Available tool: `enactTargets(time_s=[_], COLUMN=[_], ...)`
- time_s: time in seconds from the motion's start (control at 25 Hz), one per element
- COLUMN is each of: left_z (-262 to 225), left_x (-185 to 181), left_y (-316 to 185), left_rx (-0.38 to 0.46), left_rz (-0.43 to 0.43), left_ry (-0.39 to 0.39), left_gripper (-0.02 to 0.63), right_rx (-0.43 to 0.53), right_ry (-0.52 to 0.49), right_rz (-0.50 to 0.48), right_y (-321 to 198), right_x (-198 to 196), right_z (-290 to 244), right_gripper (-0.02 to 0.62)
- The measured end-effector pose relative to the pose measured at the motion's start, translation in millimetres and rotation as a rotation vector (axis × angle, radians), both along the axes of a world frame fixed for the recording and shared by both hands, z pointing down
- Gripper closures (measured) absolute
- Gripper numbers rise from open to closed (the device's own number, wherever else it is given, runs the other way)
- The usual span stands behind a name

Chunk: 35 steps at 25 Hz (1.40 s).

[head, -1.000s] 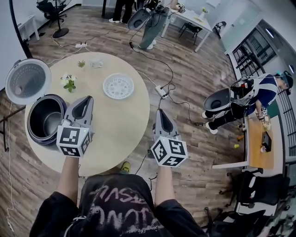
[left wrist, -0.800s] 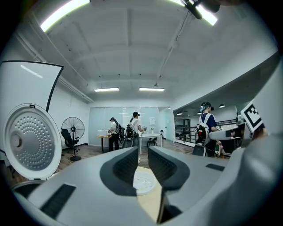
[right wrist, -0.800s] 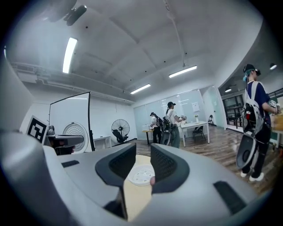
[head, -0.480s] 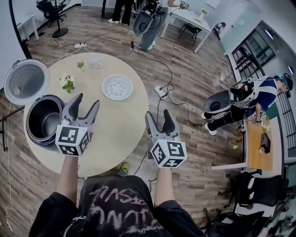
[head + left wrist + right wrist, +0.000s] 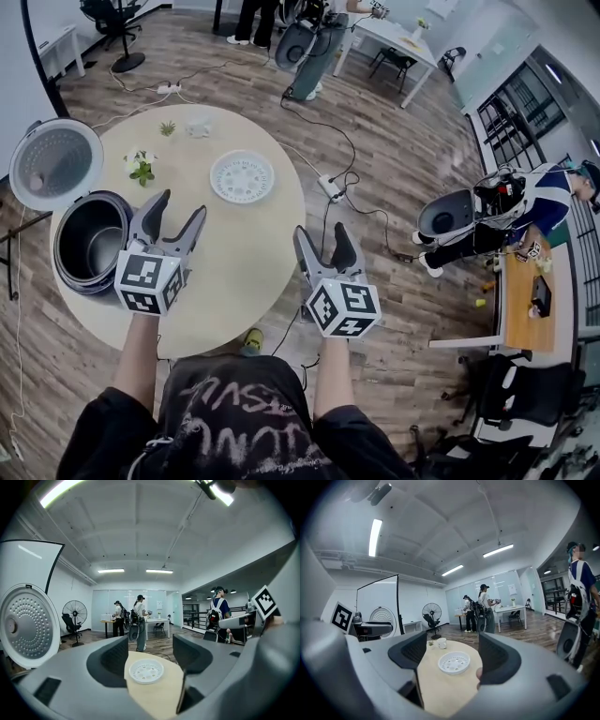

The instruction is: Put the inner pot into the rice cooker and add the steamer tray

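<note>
— How do the two tools stand?

— Both are spread wide, and their jaws have just been opening. The left tool point(image 5: 178, 206) hangs over the near left part of the round surface point(image 5: 253, 262), just right of the rice cooker point(image 5: 62, 267). Nothing sits between its jaws; its own view shows only bare surface there, with the tray farther off.

— And the other?

— The right tool point(image 5: 322, 234) is at the near right rim of the surface, jaws apart and empty too. Both point nearly level, toward the far side of the room.

— Where is the steamer tray?

— The steamer tray point(image 5: 242, 176) lies flat on the surface, white and round with holes, toward the far side and a little right of the middle. It is well apart from both tools and touches neither.

— And the inner pot?

— The inner pot point(image 5: 98, 246) sits down inside the cooker, which stands at the left edge of the surface. The lid point(image 5: 54, 164) is swung up and open on the far left side, its perforated inner face showing.

— Anything else there?

— A small plant point(image 5: 142, 167) stands between the lid and the tray, and a white cup point(image 5: 441, 642) stands near the far edge.
</note>
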<state>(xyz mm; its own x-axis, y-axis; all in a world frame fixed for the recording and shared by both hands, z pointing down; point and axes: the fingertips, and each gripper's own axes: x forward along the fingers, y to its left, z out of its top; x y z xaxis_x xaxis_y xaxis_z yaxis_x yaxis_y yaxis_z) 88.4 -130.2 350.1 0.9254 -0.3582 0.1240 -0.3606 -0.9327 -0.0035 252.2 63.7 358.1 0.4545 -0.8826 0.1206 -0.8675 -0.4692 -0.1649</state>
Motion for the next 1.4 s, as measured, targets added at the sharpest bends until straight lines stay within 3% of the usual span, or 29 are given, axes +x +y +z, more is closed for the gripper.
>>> enactTargets(time_s=[0.72, 1.12, 1.4], left_z=[9, 44, 97], left_x=[62, 86, 108], left_y=[-4, -54, -103], left_rx=[-0.019, -0.074, -0.125], left_rz=[-0.097, -0.132, -0.143], left_ry=[-0.045, -0.109, -0.161], left_gripper=[0.305, 0.307, 0.308], right_rx=[-0.043, -0.090, -0.161], right_ry=[-0.036, -0.055, -0.083], right_rz=[-0.109, -0.138, -0.146], right_y=[-27, -78, -133], right_x=[76, 104, 122], right_z=[17, 33, 85], right_gripper=[0.267, 0.279, 0.284])
